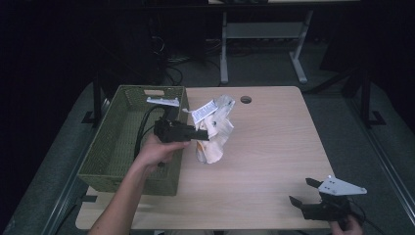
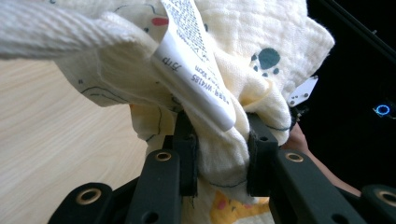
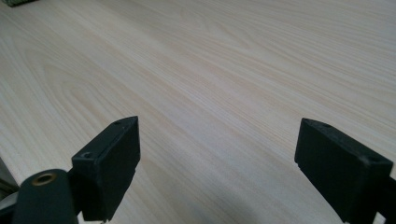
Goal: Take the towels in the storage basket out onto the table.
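Observation:
A cream cloth with small printed figures and a white label hangs bunched above the table, just right of the green basket. My left gripper is shut on it from the left. In the left gripper view the black jaws pinch a fold of the cloth, and the printed label drapes over them. My right gripper rests near the table's front right corner, open, with only bare wood between its jaws.
The woven green basket stands at the table's left side with a black cable trailing across it. A round cable hole sits near the table's far edge. Desk legs and cables stand on the floor beyond.

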